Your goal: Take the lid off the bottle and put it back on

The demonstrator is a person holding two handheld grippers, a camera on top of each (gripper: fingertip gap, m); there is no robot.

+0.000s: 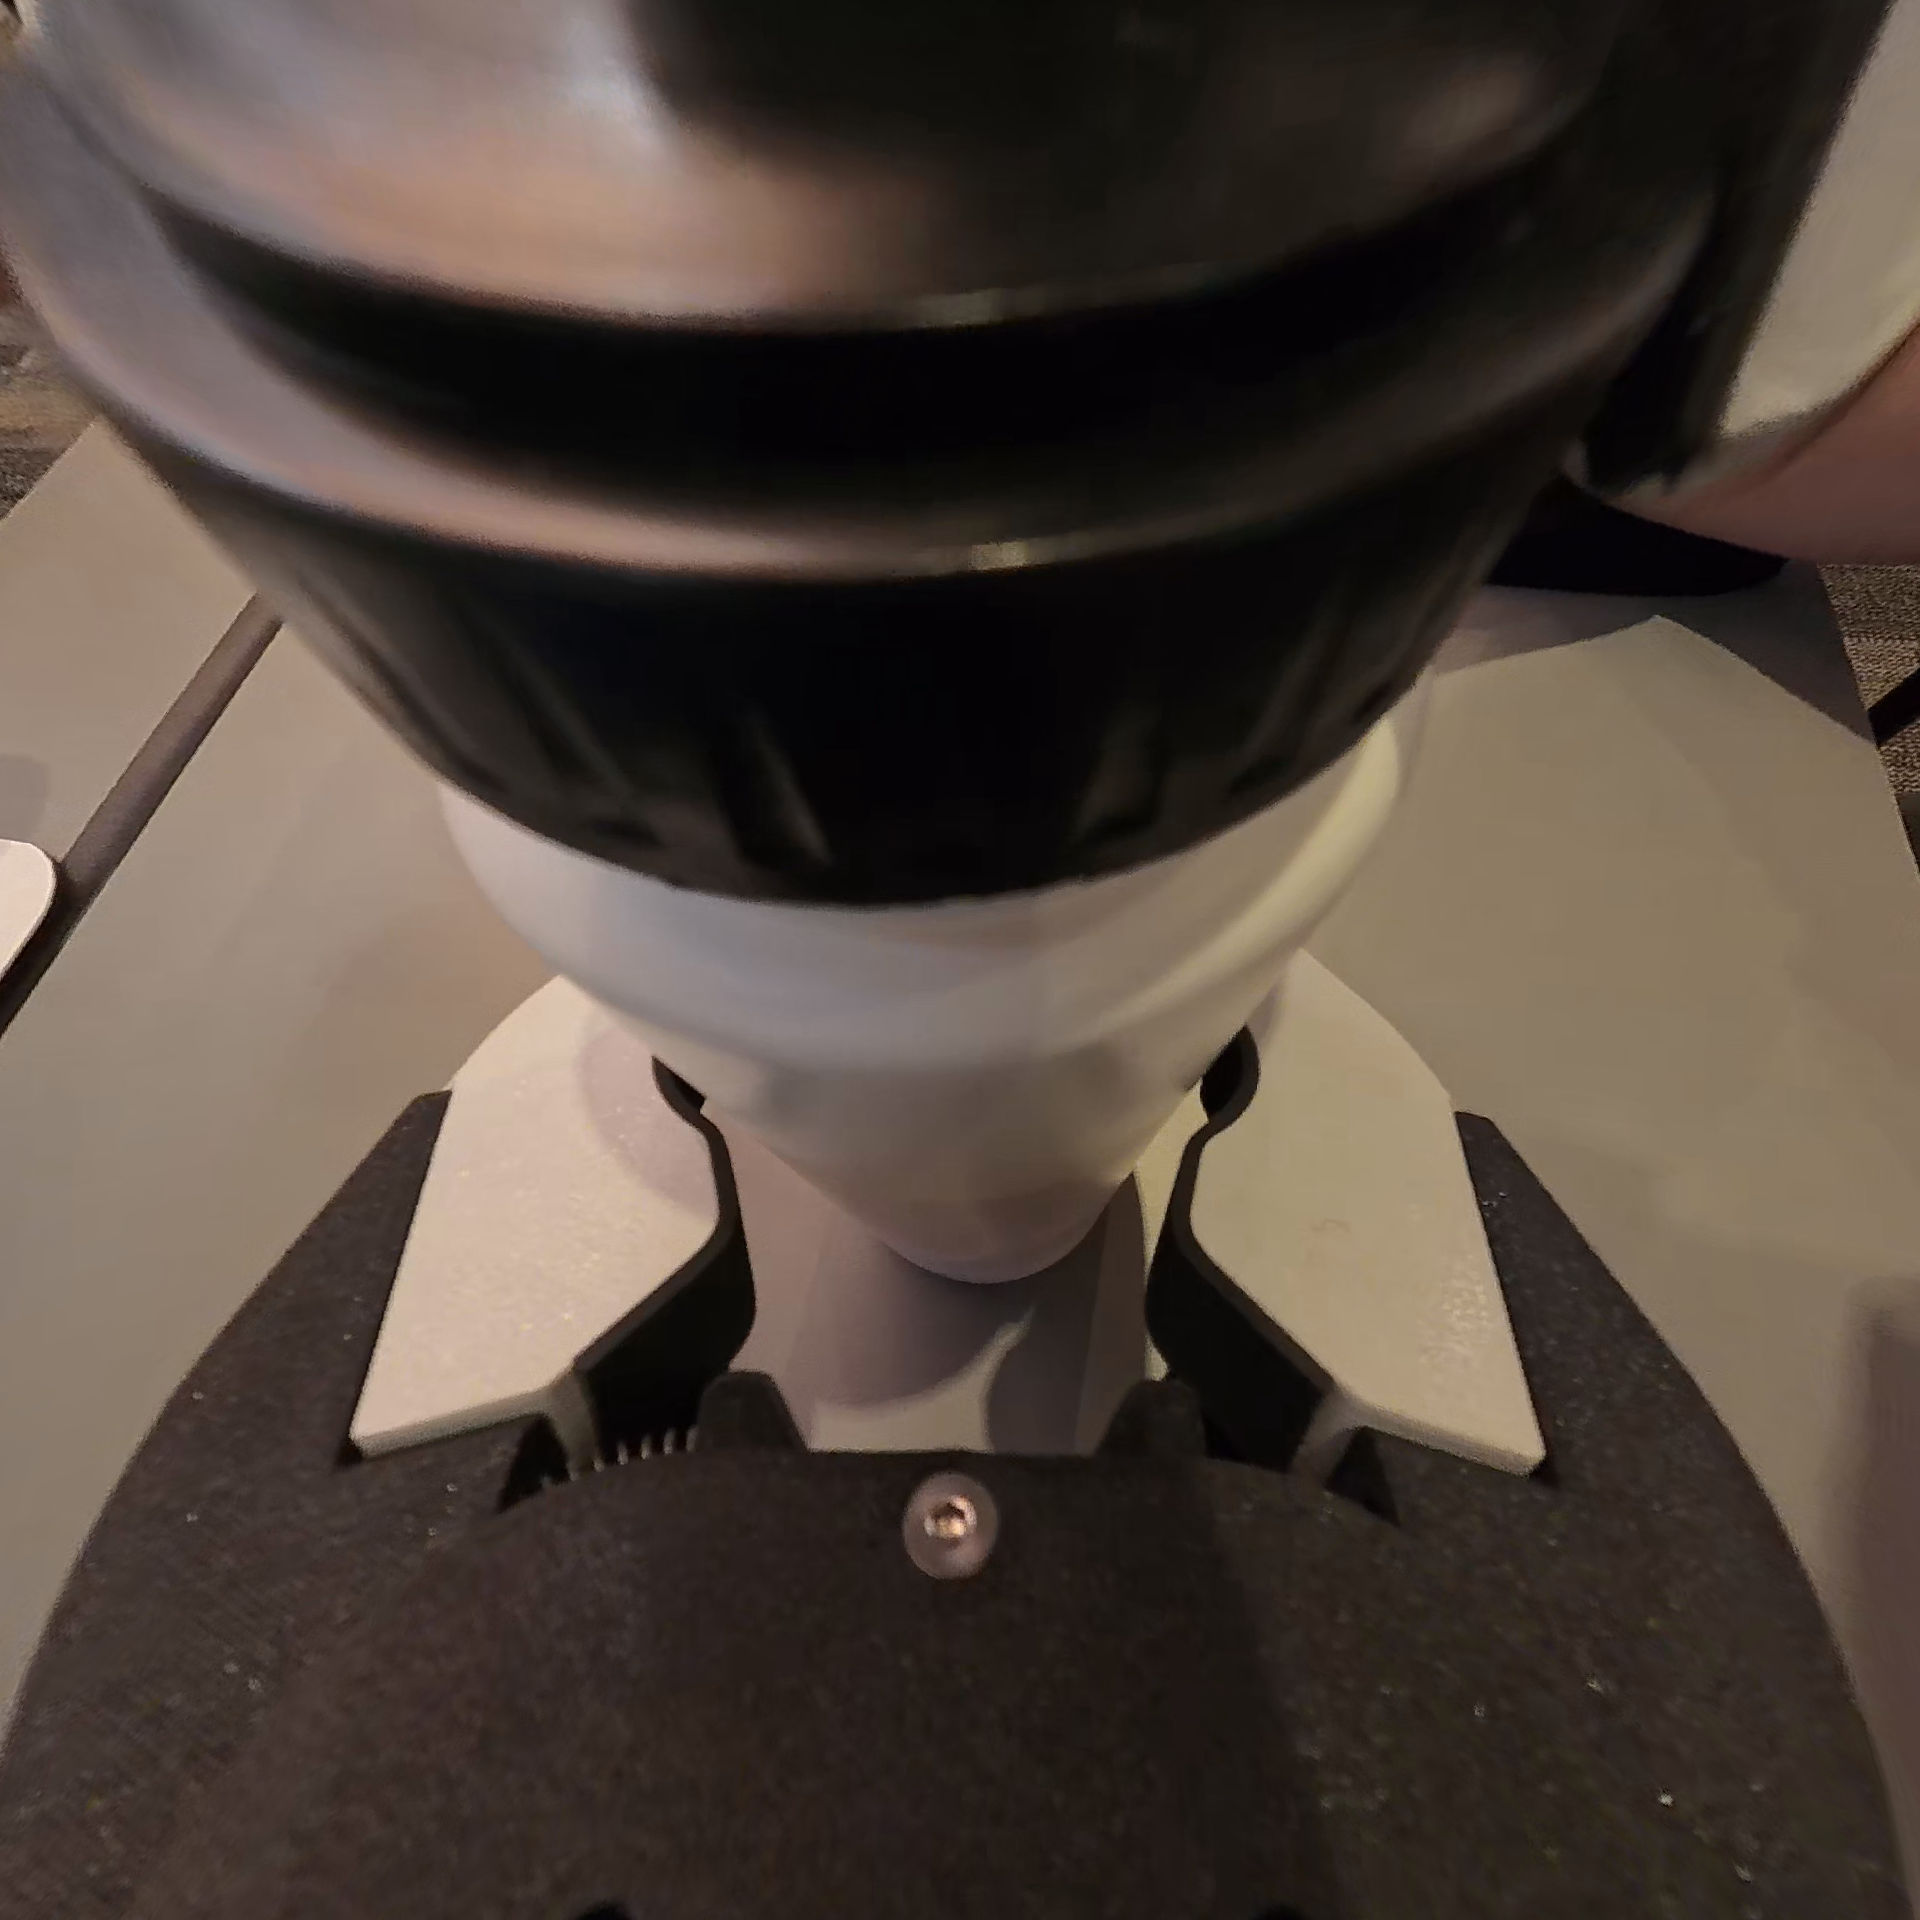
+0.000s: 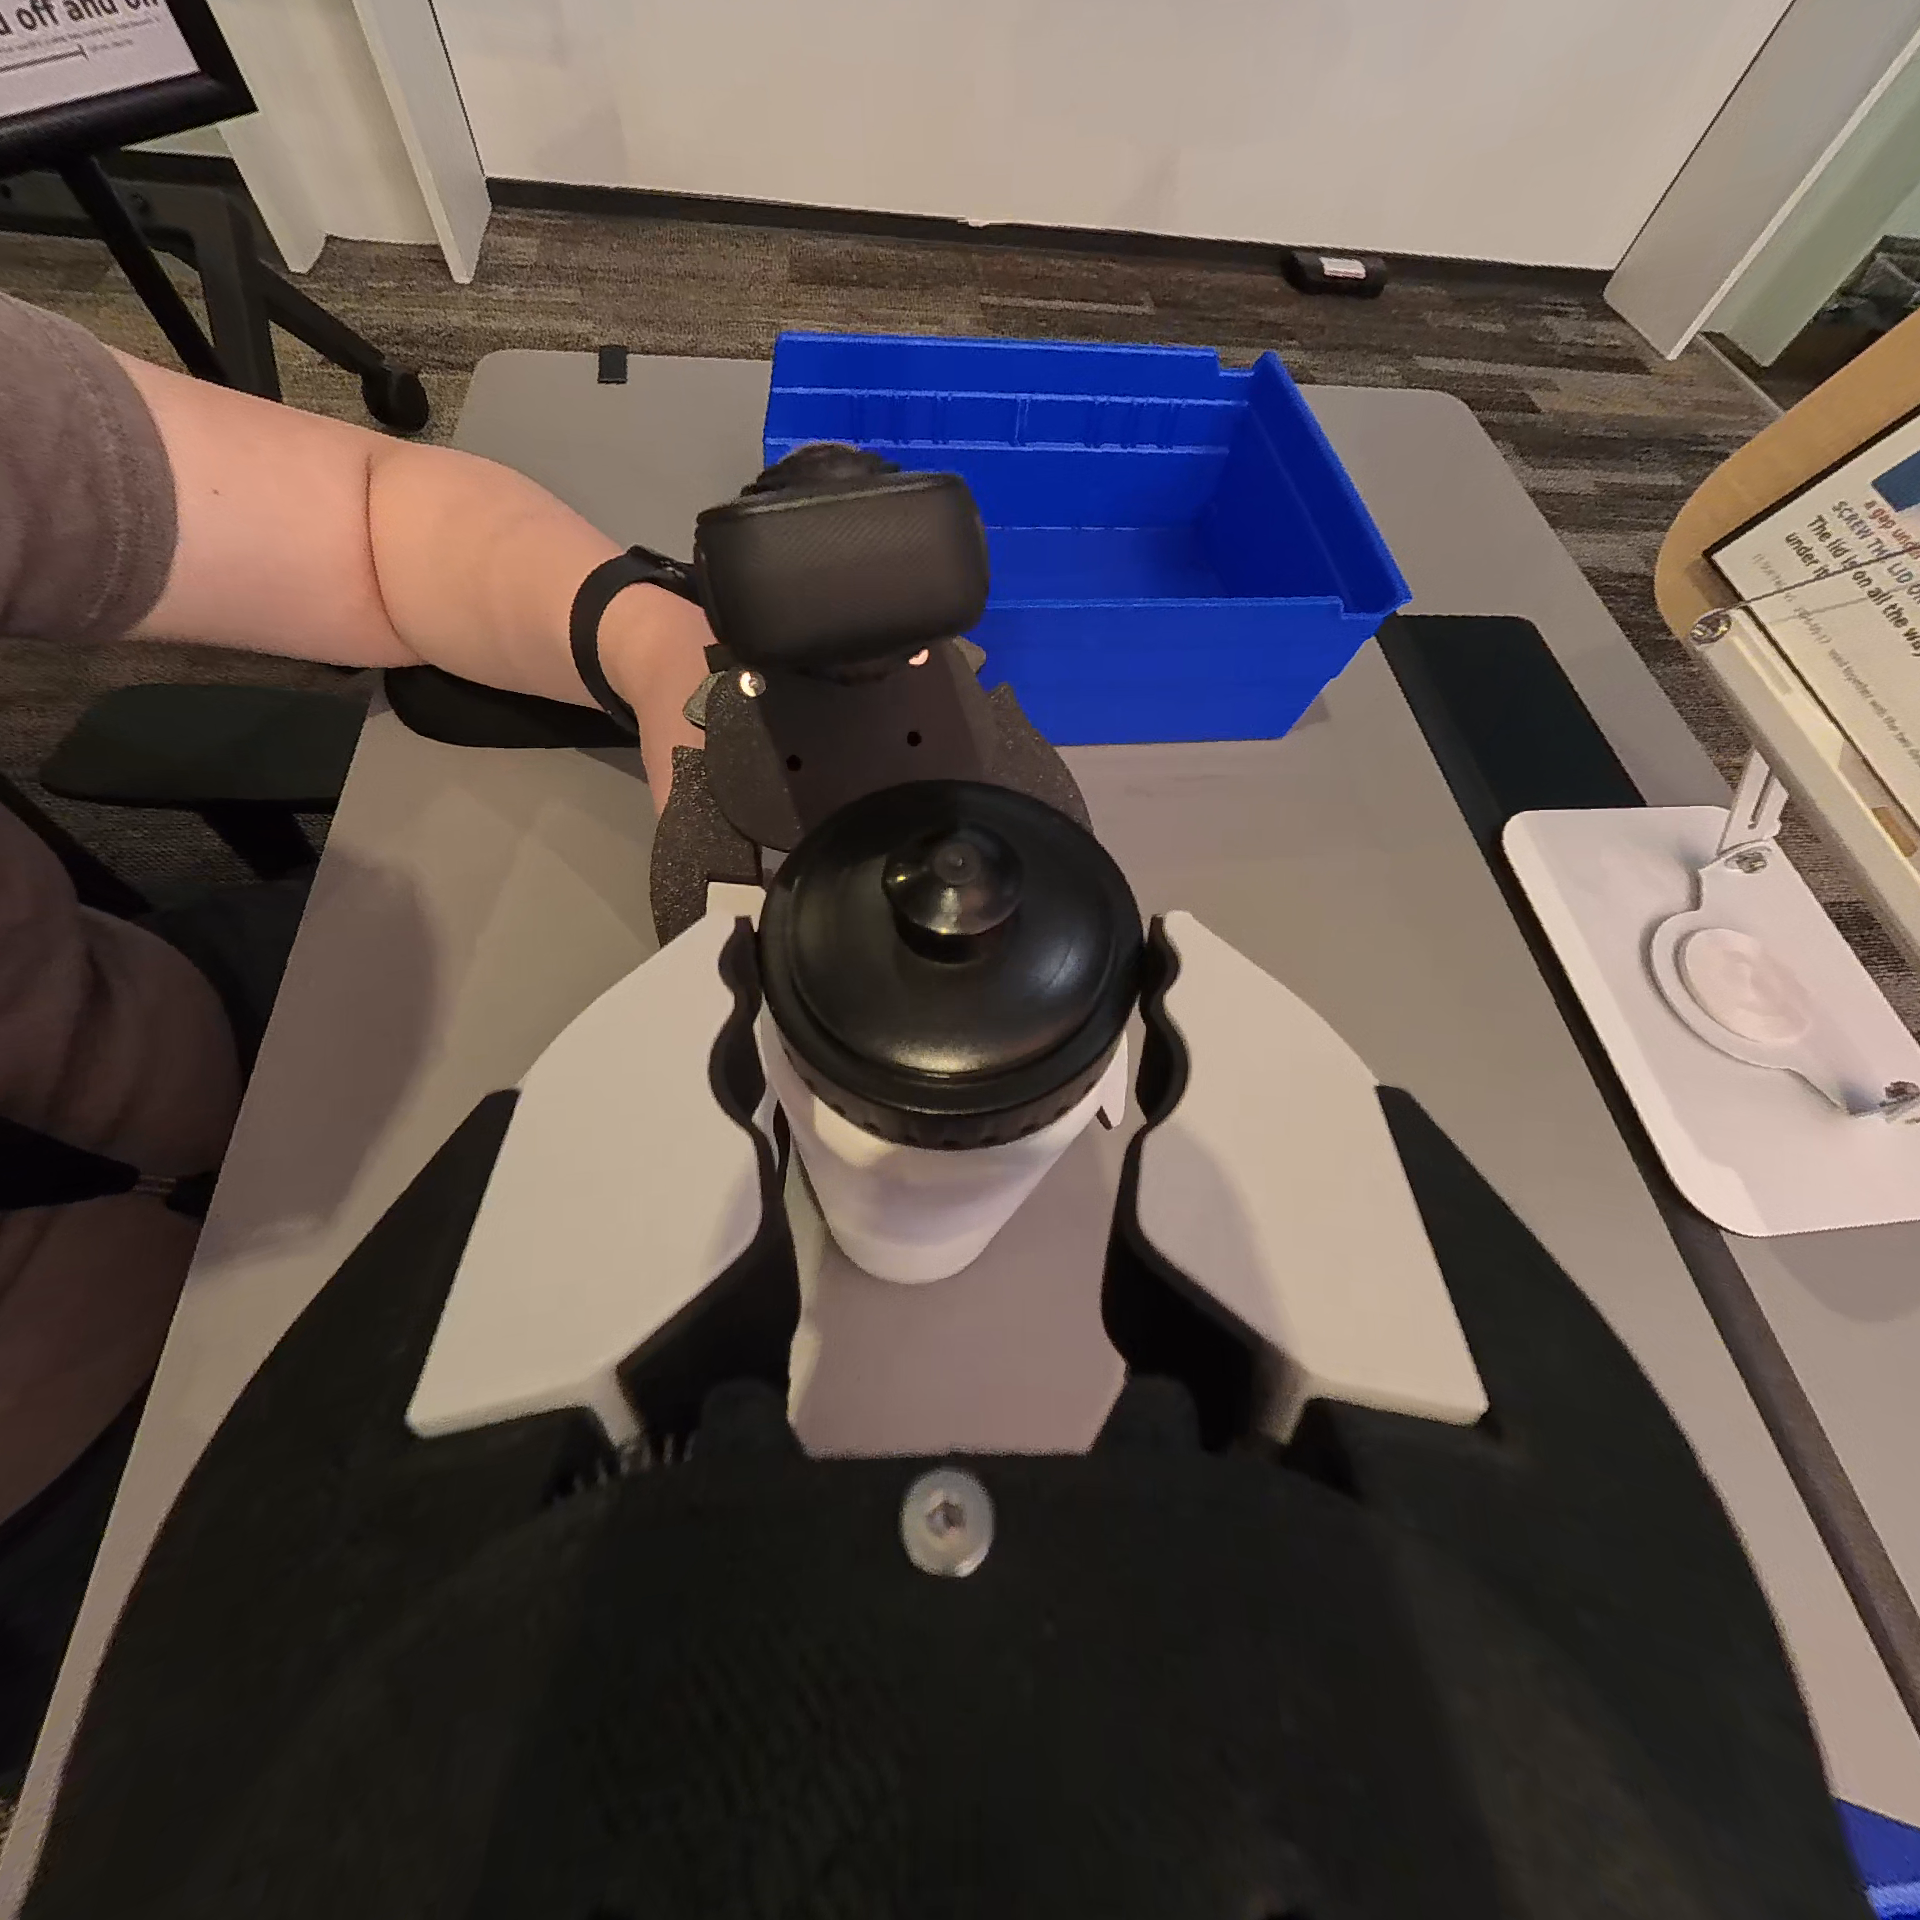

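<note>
Your right gripper (image 2: 940, 1039) clamps the black lid (image 2: 940, 977) while your left gripper (image 1: 951, 1081) pinches the white bottle (image 1: 935, 1039); loosen either and it may spin.

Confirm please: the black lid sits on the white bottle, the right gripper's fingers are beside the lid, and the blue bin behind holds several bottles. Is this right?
Not quite. In the right wrist view the blue bin is empty. The rest holds: the black lid sits on the white bottle, with the right gripper fingers on either side of it.
</note>
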